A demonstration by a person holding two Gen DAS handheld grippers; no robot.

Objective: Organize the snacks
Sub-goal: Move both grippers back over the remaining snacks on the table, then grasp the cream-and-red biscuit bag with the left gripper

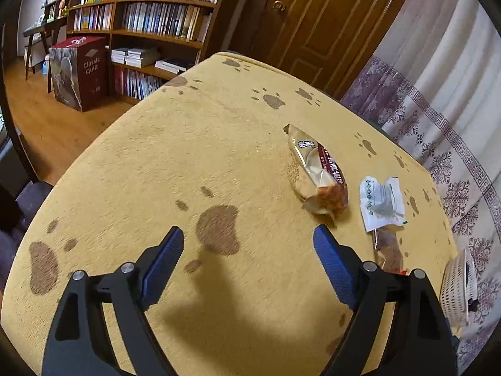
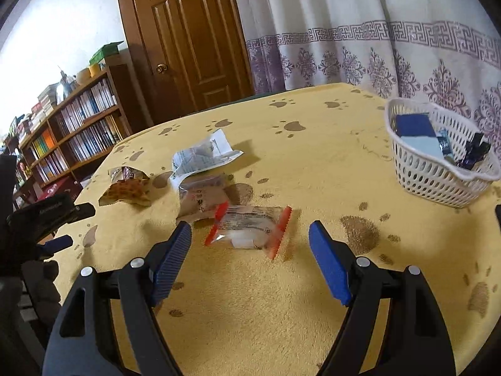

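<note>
My right gripper [image 2: 250, 235] is open, just above the yellow cloth, with a clear snack packet with red edges [image 2: 249, 230] lying between its fingertips. Behind the packet lie a brown packet [image 2: 200, 200], a white packet [image 2: 203, 155] and an orange-brown snack bag [image 2: 126, 188]. A white basket [image 2: 438, 169] at the right holds several snacks. My left gripper [image 1: 249, 241] is open and empty above the cloth. Ahead and right of it lie the snack bag [image 1: 316, 169], the white packet [image 1: 380, 202] and the brown packet [image 1: 388, 247]. The basket [image 1: 457, 291] shows at the right edge.
The table [image 1: 188, 156] is covered by a yellow paw-print cloth. A bookshelf [image 1: 150, 15], a red box [image 1: 81, 72] and a wooden door [image 1: 322, 15] stand beyond it. A patterned curtain [image 2: 375, 47] hangs behind the table. The left gripper's body [image 2: 40, 219] shows at the left edge of the right wrist view.
</note>
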